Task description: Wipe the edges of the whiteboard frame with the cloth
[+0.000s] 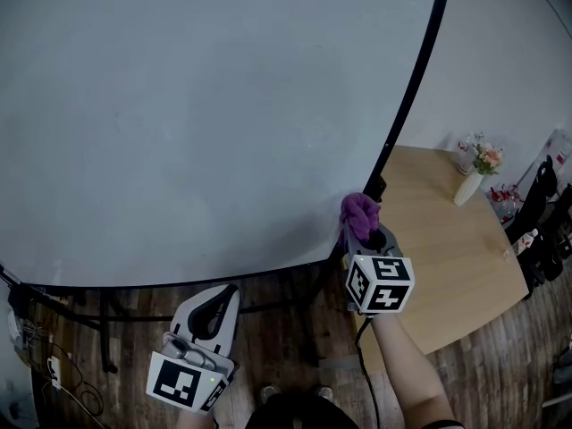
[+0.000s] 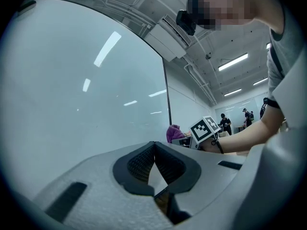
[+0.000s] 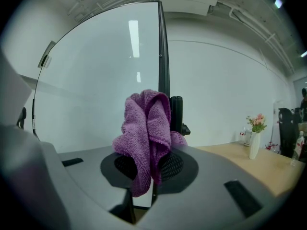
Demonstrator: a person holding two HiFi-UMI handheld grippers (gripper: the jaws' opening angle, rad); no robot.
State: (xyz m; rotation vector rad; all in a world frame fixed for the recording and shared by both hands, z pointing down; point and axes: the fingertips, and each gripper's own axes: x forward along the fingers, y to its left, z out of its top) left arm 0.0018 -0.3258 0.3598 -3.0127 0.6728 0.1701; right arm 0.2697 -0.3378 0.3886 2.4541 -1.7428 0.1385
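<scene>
My right claw [image 1: 364, 232] pinches the purple cloth [image 1: 359, 209] at the whiteboard frame [image 1: 413, 79], right of centre, while my left claw [image 1: 225, 293], pressed together on nothing, sits lower left.

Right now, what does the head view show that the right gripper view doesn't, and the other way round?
Only the head view shows the left gripper, held low above the wooden floor. Only the right gripper view shows how the right gripper grips: jaws closed on the purple cloth, which bunches up above them. Both show the cloth close to the whiteboard's black frame edge, the wooden table and the vase of flowers.
</scene>
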